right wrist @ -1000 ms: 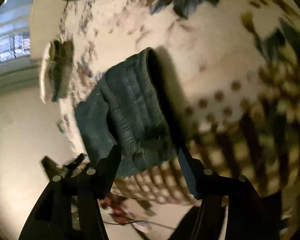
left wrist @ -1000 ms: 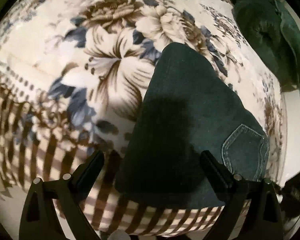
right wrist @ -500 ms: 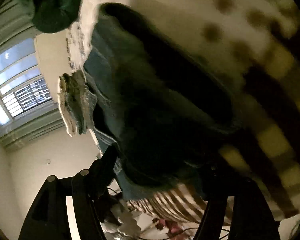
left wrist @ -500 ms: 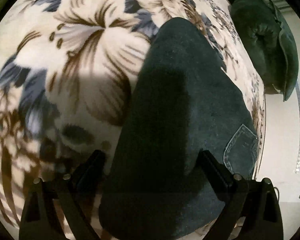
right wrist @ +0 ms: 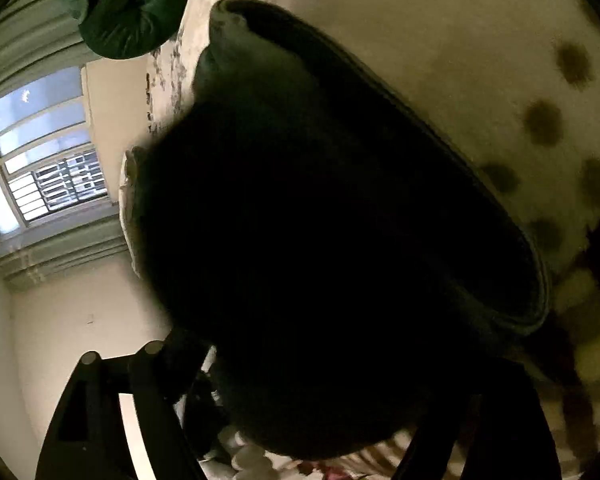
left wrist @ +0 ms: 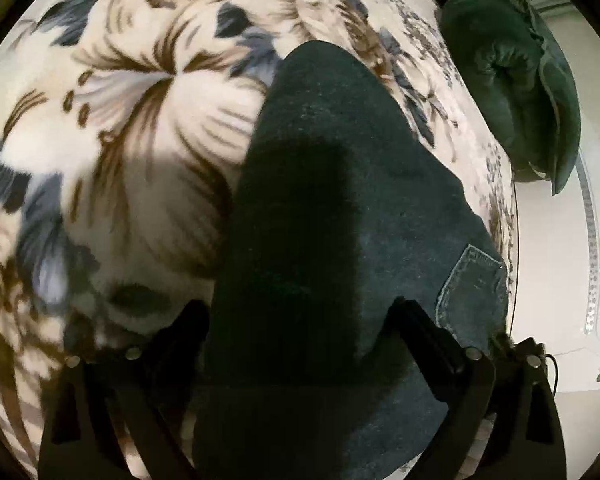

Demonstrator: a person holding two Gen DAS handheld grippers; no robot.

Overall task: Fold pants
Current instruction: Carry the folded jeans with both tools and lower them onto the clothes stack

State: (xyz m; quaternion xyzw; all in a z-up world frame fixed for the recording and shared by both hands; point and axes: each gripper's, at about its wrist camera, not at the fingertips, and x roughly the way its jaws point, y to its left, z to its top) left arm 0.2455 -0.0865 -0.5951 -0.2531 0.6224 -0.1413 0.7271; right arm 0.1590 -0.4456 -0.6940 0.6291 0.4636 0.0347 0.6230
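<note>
Dark denim pants (left wrist: 320,208) lie folded on a flowered blanket (left wrist: 140,120); a stitched back pocket (left wrist: 472,284) shows at the right. My left gripper (left wrist: 300,320) is open, its jaws wide apart on either side of the near end of the pants. In the right wrist view the pants (right wrist: 320,220) fill most of the frame as a dark thick bundle with a rolled edge at the right. My right gripper (right wrist: 312,360) is open around the bundle's near end; its right finger is largely hidden in the dark.
A dark green cushion (left wrist: 512,80) lies at the far right edge of the bed; it also shows in the right wrist view (right wrist: 120,4). A barred window (right wrist: 44,168) and a pale wall are to the left. The bed edge drops off beside the pocket.
Both grippers have moved in close over the pants, which now fill more of each view. The right wrist view has tilted and gone very dark. Jaws stay wide apart.
</note>
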